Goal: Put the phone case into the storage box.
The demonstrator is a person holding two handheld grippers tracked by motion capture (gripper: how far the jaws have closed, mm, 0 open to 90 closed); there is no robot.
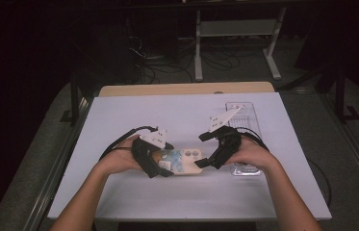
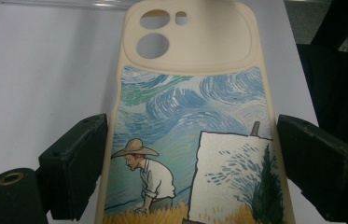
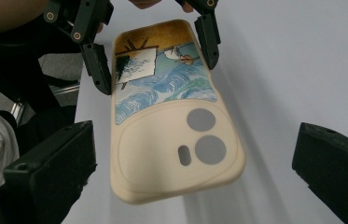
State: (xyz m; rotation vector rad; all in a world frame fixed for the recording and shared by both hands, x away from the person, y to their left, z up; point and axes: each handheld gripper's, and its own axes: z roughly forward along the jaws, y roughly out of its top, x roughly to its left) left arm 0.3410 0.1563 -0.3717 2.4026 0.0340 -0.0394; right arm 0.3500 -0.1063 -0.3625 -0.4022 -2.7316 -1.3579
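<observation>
Both forearms come in from the bottom, hands angled toward each other over the table's [image 1: 134,202] middle. Left gripper [image 1: 160,161] has its jaws either side of the phone case [image 1: 184,161] at the painted end, pads at the edges, looks clamped on it. Right gripper [image 1: 211,156] sits at the camera-cutout end, jaws wide apart, not touching. Case lifted off the surface, tilted. Count: one case, two grippers, one clear tray [image 1: 242,115] at far right. White tabletop, dark room, cables and a frame behind.
</observation>
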